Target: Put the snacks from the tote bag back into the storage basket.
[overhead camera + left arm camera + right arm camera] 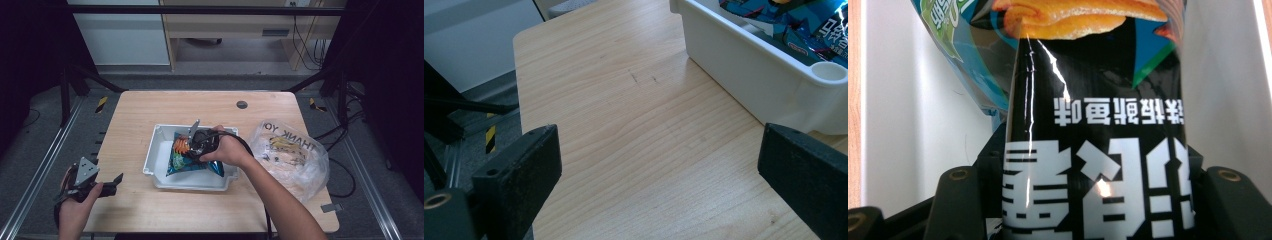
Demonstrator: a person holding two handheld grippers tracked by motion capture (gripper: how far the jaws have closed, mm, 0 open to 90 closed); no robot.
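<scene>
A white bin [150, 156] stands in the middle of the wooden table [145, 107]. A blue snack bag [181, 161] printed with orange chips lies in it. My right gripper [196, 145] is down in the bin, over that bag. In the right gripper view a black snack pack [1098, 125] with white lettering stands between the jaws, and my right gripper [1093, 205] is shut on it. Behind the pack are the blue bag [953, 30] and the bin's white floor [913, 130]. My left gripper [114, 184] [664, 170] hovers open and holds nothing at the table's front left edge, short of the bin's wall [744, 70].
A crumpled clear plastic bag [292, 155] with printed lettering lies on the table right of the bin. A dark round cable hole [242, 104] sits near the far edge. Bare wood stretches left of and behind the bin. Black frame bars and cables surround the table.
</scene>
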